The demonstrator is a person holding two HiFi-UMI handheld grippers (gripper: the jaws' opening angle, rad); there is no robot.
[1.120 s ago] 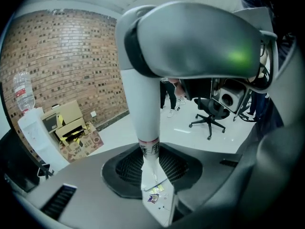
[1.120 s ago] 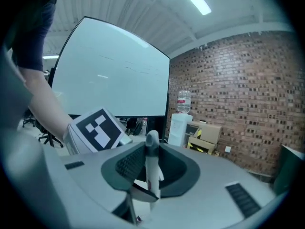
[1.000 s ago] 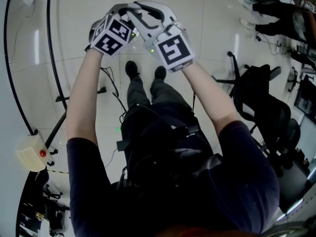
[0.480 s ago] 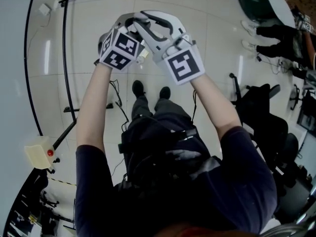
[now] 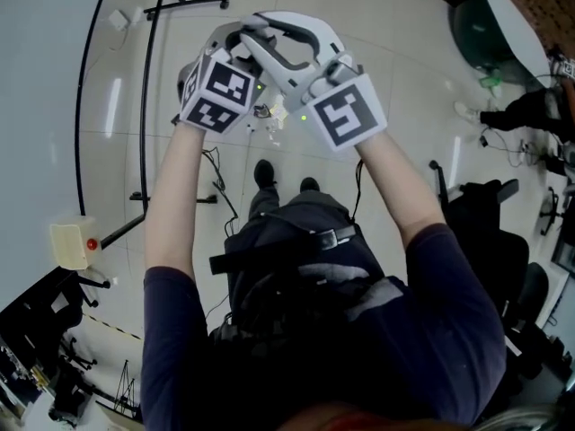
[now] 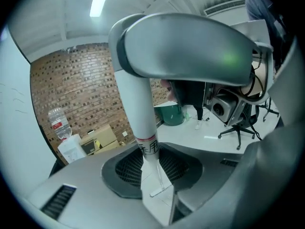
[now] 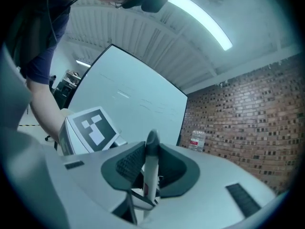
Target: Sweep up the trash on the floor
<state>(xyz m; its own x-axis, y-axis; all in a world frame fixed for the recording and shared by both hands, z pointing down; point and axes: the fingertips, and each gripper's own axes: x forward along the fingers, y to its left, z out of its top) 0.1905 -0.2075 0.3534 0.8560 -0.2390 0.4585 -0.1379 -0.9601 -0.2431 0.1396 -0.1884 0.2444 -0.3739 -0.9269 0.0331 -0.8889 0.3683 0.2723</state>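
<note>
Both grippers are raised in front of the person, side by side, above the person's shoes. My left gripper is shut on a white pole with a red band and a thick grey hooked top. My right gripper is shut on a slim white handle with a grey tip. The looped grey-and-white handle tops cross above the marker cubes in the head view. The lower ends of both tools are hidden. No trash is visible on the pale tiled floor.
Black office chairs stand at the right, a black tube stand and a cream box with a red button at the left. Ahead are a brick wall, a green bin, cardboard boxes and a white board.
Both grippers have risen together with their handles still gripped. The head view has tipped forward, so more floor and the black stand show ahead.
</note>
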